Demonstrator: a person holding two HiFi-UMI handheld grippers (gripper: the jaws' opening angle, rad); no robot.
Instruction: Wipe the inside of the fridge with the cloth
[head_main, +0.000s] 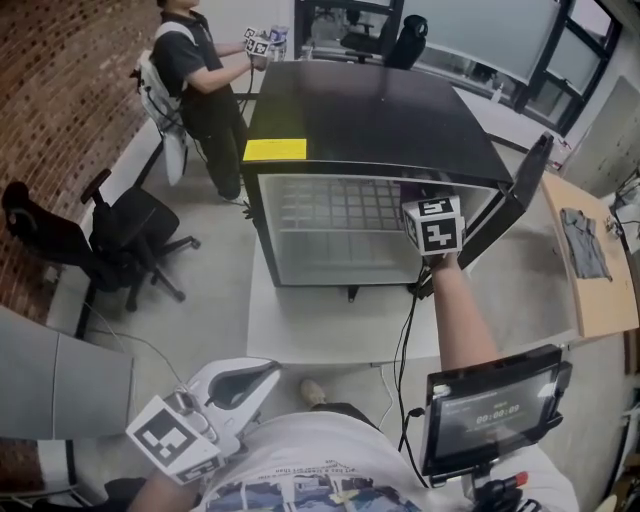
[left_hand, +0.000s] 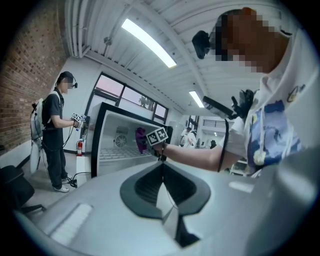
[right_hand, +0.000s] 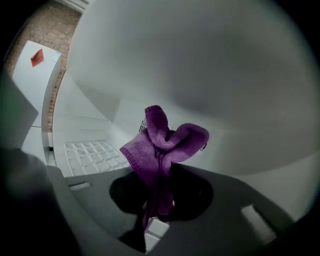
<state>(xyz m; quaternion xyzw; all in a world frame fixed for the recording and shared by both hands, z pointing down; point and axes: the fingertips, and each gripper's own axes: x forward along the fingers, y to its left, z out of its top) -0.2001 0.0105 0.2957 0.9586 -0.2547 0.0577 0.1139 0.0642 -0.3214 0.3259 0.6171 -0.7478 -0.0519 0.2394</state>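
A black mini fridge (head_main: 370, 110) stands on a white table (head_main: 330, 325) with its door (head_main: 512, 205) swung open to the right. My right gripper (head_main: 430, 218) reaches into the upper right of the white interior. It is shut on a purple cloth (right_hand: 162, 145), which bunches up above the jaws close to the inner wall (right_hand: 210, 75). A wire shelf (right_hand: 92, 155) lies below to the left. My left gripper (head_main: 240, 383) hangs low by my body, shut and holding nothing. In the left gripper view the fridge (left_hand: 117, 142), cloth (left_hand: 140, 139) and left gripper (left_hand: 163, 170) show.
A person (head_main: 200, 75) holding marker-cube grippers stands at the back left of the fridge. A black office chair (head_main: 125, 240) is on the left. A wooden bench with a grey rag (head_main: 588, 245) is at the right. A screen (head_main: 492, 405) is by my right side.
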